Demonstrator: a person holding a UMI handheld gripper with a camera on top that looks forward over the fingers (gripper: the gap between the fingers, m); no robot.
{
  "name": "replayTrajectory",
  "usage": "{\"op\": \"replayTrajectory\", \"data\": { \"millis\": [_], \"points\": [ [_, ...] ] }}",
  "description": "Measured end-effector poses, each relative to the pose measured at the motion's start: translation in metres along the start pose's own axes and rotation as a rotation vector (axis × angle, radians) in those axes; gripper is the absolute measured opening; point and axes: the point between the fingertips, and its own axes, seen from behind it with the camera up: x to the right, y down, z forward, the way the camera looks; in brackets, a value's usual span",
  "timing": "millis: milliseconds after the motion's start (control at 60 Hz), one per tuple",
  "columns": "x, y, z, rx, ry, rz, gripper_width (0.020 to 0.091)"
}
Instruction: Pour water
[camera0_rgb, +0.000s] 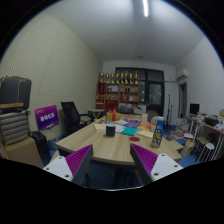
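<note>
Wide view of an office room here, and the tongs (111, 163) hang high and far back from the work, so this reads as the approach, with nothing yet chosen. The big wooden bench (105, 148) fills the middle ground, crowded with small items, presumably laid out in the open for easy reach. Behind it stands a shelf unit (122, 93) along the back wall, a black office chair (70, 115) to one side, and a purple sign (46, 117) beyond that. On the bench, a dark cup (110, 130) sits near the centre, well ahead of the tongs; which vessel holds the water, I cannot tell. The tongs are spread wide, purple pads (80, 160) facing inward, gripping nothing and touching nothing.
</note>
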Motion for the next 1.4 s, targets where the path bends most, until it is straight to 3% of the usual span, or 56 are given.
{"op": "replayTrajectory", "data": {
  "millis": [100,217,467,683,1067,1133,1200,1400],
  "points": [
    [0.012,-0.014,0.014,0.072,0.028,-0.012,0.0845],
    [0.037,-0.012,0.045,0.086,0.043,-0.042,0.0840],
    [0.188,-0.017,0.134,0.112,0.217,0.005,0.0833],
    [0.267,-0.007,0.229,0.042,0.271,-0.029,0.0835],
    [0.326,0.028,0.358,-0.020,0.340,0.037,0.0835],
    [0.336,0.031,0.373,-0.032,0.352,0.059,0.0800],
    [0.341,0.039,0.384,-0.038,0.360,0.111,0.0528],
    [0.347,0.039,0.392,-0.021,0.351,0.211,0.0511]
  ]
}}
